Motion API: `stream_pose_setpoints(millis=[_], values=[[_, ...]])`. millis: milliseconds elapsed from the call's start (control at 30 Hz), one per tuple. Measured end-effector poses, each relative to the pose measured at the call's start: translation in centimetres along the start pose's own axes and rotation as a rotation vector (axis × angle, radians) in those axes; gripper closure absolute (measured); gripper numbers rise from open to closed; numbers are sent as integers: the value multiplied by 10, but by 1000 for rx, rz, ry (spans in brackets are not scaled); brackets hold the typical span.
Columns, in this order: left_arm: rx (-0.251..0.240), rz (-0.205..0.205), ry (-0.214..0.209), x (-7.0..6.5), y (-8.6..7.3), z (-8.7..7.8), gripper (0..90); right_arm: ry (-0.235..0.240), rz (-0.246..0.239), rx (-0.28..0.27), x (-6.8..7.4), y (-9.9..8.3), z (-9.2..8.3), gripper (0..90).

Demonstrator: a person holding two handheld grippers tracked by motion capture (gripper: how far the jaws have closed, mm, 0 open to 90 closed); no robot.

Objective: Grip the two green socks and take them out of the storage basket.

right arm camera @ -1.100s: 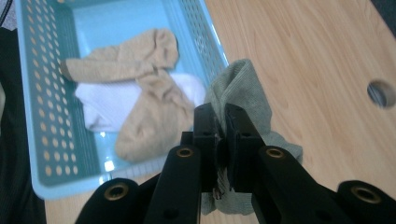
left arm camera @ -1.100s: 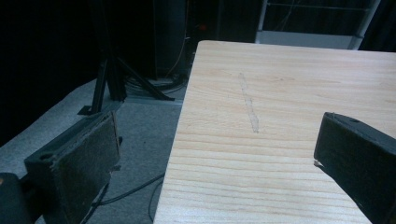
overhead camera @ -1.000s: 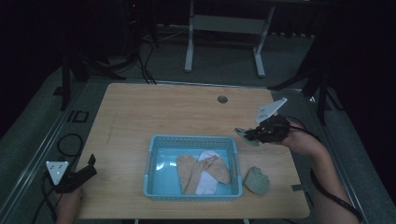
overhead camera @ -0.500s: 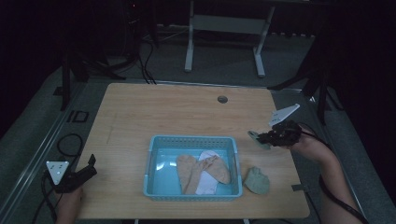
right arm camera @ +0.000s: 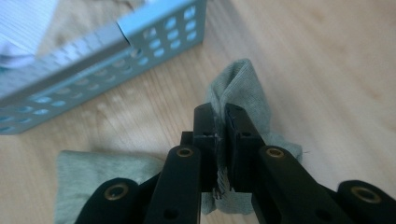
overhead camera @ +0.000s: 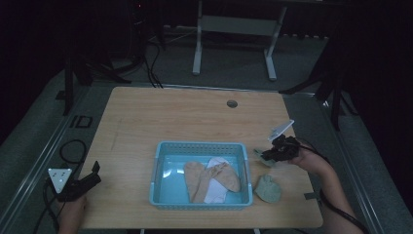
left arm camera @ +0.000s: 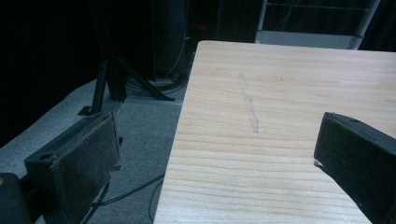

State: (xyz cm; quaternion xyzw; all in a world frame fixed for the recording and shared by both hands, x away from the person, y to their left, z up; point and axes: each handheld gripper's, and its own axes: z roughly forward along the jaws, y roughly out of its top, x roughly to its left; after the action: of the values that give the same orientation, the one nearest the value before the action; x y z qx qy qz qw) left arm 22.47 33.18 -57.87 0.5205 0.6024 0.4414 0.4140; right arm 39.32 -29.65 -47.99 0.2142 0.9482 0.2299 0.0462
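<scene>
My right gripper (right arm camera: 219,135) is shut on a grey-green sock (right arm camera: 240,88), pinching a fold of it just above the wood. In the high view this gripper (overhead camera: 267,155) hangs low beside the right wall of the blue basket (overhead camera: 246,168), with the sock (overhead camera: 260,155) at its tips. A second grey-green sock (overhead camera: 268,188) lies on the table below it and appears at the lower left of the right gripper view (right arm camera: 107,172). My left gripper (overhead camera: 93,172) rests at the table's left edge, open and holding nothing (left arm camera: 215,154).
The basket holds two tan socks (overhead camera: 197,178) and a white one (overhead camera: 214,192). Its perforated wall (right arm camera: 140,42) stands close ahead of my right jaws. A cable hole (overhead camera: 232,104) sits at the table's far side. Floor and stand legs lie past the left edge.
My right gripper has come down toward the table beside the basket, with the sock still in it. The left gripper has stayed put.
</scene>
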Motion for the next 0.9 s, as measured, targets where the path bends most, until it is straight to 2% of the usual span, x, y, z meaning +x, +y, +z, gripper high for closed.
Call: stream_pose_setpoints(millis=[67,167,267,333,367,467,533,600,733,900], values=[[0,0,0,0,0,0,4,15,8,20,0,-4,11,841],[0,1,-1,0,0,0,4,22,11,29,1,-5,17,840],[0,1,1,0,0,0,4,53,34,66,3,-14,40,840],[1,1,1,0,0,0,4,57,33,72,3,-14,43,835],[1,0,0,0,0,0,4,68,34,75,5,-14,44,798],[1,3,1,0,0,0,4,52,21,71,5,-10,38,713],[0,2,0,0,0,0,4,45,22,42,5,-6,29,695],[0,1,1,0,0,0,4,56,27,16,6,-2,20,618],[1,1,1,0,0,0,4,-7,23,-19,9,6,5,533],[0,1,1,0,0,0,4,-80,48,-100,8,9,-7,429]])
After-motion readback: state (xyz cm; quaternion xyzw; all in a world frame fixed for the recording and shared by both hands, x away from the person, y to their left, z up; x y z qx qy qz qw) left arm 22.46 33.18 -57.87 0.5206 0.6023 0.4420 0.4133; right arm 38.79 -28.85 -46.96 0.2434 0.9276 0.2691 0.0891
